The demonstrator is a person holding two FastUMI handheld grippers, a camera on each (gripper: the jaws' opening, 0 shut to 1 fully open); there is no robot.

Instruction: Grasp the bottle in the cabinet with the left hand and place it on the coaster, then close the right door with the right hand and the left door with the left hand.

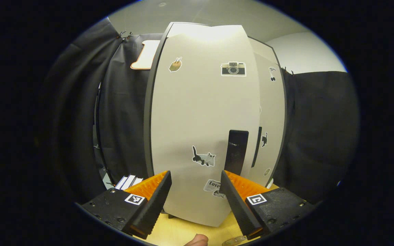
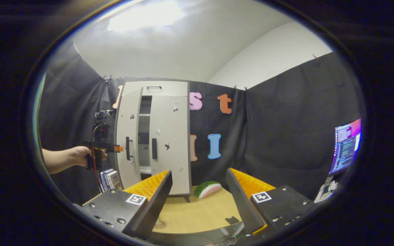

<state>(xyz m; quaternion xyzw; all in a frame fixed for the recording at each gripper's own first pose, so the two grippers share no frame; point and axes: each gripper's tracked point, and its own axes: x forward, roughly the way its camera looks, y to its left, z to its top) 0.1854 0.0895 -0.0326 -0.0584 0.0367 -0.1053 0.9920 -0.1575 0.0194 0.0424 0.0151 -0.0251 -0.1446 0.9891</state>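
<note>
In the left gripper view the left tool (image 1: 195, 191) sits at the bottom of the frame with its fingers spread wide and nothing between them, close up to the cabinet's left door (image 1: 204, 136), whose pale panel takes up the centre of the frame. That door carries small stickers and a dark vertical handle (image 1: 236, 152) at lower centre right; past its right edge the right door (image 1: 268, 126) shows as a narrow pale strip. A bit of wooden surface (image 1: 180, 232) lies below the fingers. In the right gripper view the right tool (image 2: 198, 198) is at the bottom, also spread open and empty, well back from the cabinet (image 2: 154, 136), which stands at centre left. There the left door is swung partly out with a dark gap between the two doors, while the right door lies nearly flat to the front. A hand (image 2: 80, 155) at the left edge holds the left tool just beside the left door's handle. A watermelon-slice toy (image 2: 208, 188) lies on the surface right of the cabinet. I cannot make out the bottle or the coaster for certain.
</note>
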